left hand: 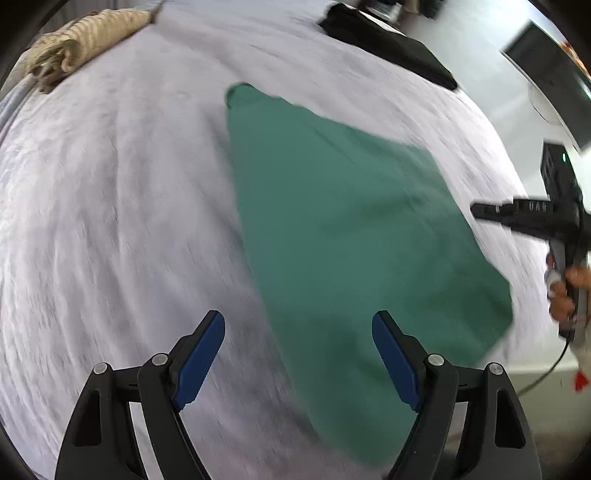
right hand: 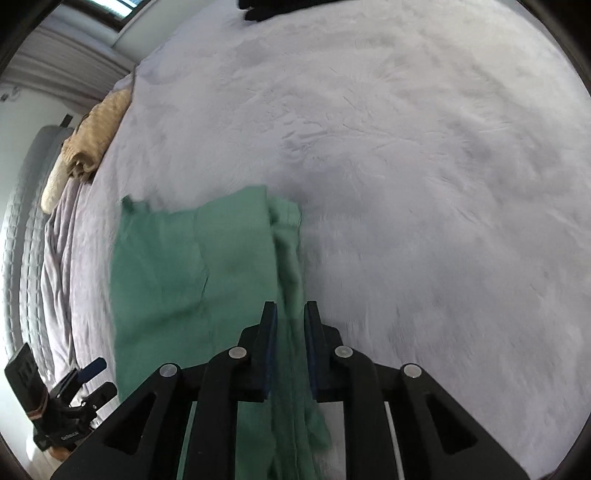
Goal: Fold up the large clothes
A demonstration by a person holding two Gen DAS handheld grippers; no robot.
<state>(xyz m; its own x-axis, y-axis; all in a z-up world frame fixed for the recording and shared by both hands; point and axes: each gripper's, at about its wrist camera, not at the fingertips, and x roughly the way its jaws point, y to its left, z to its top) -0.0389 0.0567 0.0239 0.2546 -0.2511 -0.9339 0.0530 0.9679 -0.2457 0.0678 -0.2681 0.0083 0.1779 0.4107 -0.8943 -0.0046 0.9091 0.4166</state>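
A green garment (left hand: pixel 351 229) lies spread on the pale lilac bed cover (left hand: pixel 110 184), narrow at the far end and wide toward me. My left gripper (left hand: pixel 298 321) hovers open above its near left edge, the blue pads (left hand: pixel 207 354) wide apart and holding nothing. In the right wrist view the green garment (right hand: pixel 177 280) shows a bunched right edge. That edge runs up between the fingers of my right gripper (right hand: pixel 290 314), which is shut on it with a narrow gap. The right gripper (left hand: pixel 480 211) shows at the cloth's right side, held by a person's hand (left hand: pixel 569 295).
A beige knitted garment (left hand: pixel 85 37) (right hand: pixel 96 133) lies bunched at the bed's far left edge. A black garment (left hand: pixel 388 40) (right hand: pixel 266 7) lies at the far edge. A dark screen (left hand: pixel 546 66) stands beyond the bed on the right. The left gripper (right hand: pixel 101 378) is low at the left.
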